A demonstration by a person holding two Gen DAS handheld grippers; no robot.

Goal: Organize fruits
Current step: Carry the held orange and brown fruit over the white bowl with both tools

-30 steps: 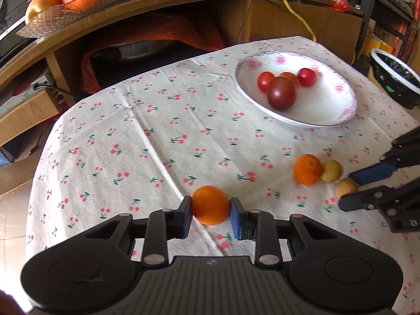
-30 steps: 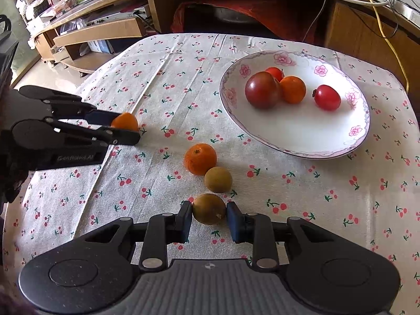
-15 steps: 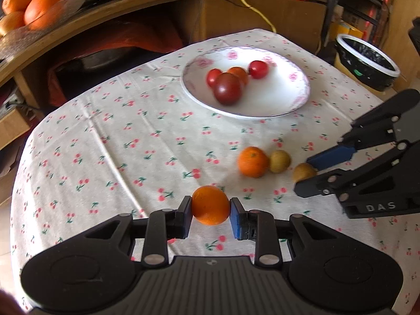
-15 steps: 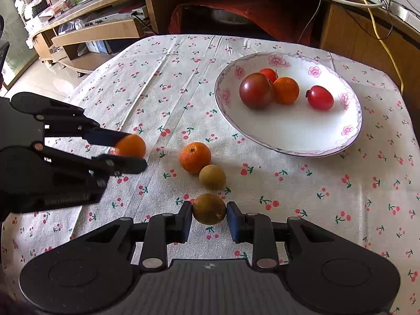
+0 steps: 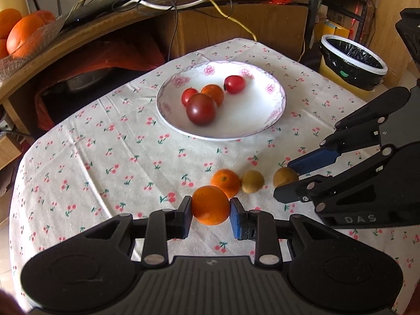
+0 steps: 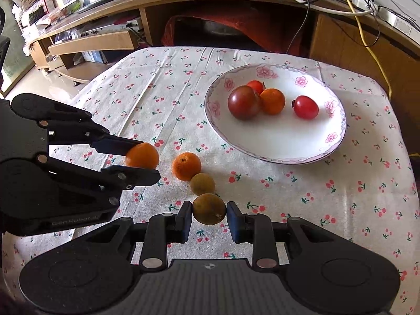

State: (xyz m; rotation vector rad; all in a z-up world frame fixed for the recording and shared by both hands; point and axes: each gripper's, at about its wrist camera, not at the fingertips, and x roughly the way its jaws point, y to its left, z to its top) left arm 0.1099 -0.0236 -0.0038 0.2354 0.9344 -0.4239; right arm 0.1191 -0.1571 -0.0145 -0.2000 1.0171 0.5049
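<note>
A small orange (image 5: 210,208) is clamped in my left gripper (image 5: 210,210), held above the cherry-print tablecloth. In the right wrist view that orange (image 6: 142,155) and the left gripper (image 6: 143,158) sit at the left. My right gripper (image 6: 209,210) is shut on a brown-green fruit (image 6: 209,209), also visible from the left wrist as the brown-green fruit (image 5: 284,177) in the right gripper (image 5: 286,178). Between them on the cloth lie another orange (image 6: 186,166) and a second brown fruit (image 6: 202,183). The flowered white plate (image 6: 328,141) beyond holds a dark tomato (image 6: 244,102), two red tomatoes and an orange.
A black-lined bin (image 5: 351,60) stands off the table's far right corner. A wooden desk (image 5: 236,23) with cables runs behind the table. On it at the left sits a glass dish of oranges (image 5: 18,34). The cloth drops off at the table's left edge (image 5: 15,183).
My left gripper has carried its orange to the right, up beside the loose orange and closer to the plate. The right gripper has kept its hold on the brown fruit and shifted only slightly.
</note>
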